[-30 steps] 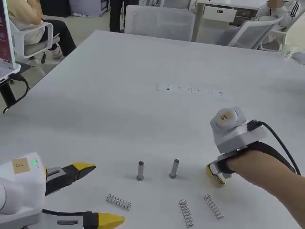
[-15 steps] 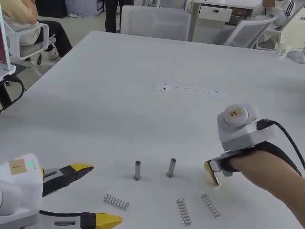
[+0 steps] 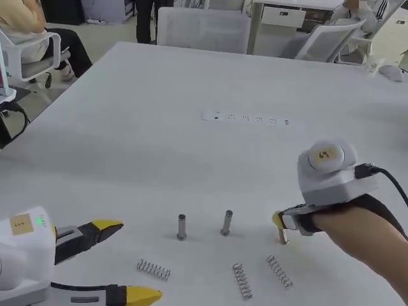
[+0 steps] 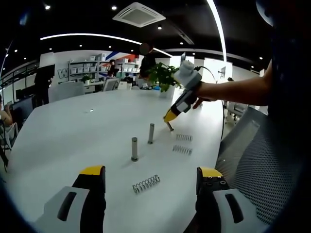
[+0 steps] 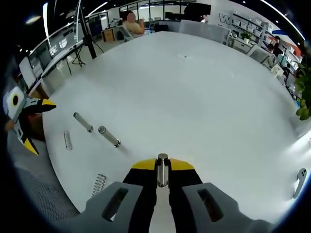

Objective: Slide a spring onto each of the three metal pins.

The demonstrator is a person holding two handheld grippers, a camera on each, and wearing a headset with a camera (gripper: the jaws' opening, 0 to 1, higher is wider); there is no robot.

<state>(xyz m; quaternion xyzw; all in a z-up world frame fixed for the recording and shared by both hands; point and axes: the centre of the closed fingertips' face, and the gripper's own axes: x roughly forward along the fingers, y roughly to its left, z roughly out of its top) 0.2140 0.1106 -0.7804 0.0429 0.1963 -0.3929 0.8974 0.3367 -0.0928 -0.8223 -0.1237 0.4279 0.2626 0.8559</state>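
Two metal pins (image 3: 182, 227) (image 3: 226, 223) stand upright on the white table (image 3: 191, 95). A third pin (image 3: 282, 236) hangs, close to upright, just above the table to their right, with my right gripper (image 3: 280, 224) shut on it; the right gripper view has that pin (image 5: 162, 174) clamped between the yellow jaws. Three springs (image 3: 153, 269) (image 3: 241, 280) (image 3: 279, 271) lie flat in front of the pins. My left gripper (image 3: 127, 261) stays open at the lower left, the leftmost spring (image 4: 146, 183) lying just ahead of its jaws.
A strip of small sockets (image 3: 245, 118) is set into the table's middle. Office chairs (image 3: 204, 29) stand along the far edge, and a seated person (image 3: 38, 29) is at the far left. The table's near edge runs close behind the springs.
The head camera has shifted, so everything sits slightly lower and to the left. The right gripper has held its place beside the pins, and its pin now hangs more upright. The left gripper is still.
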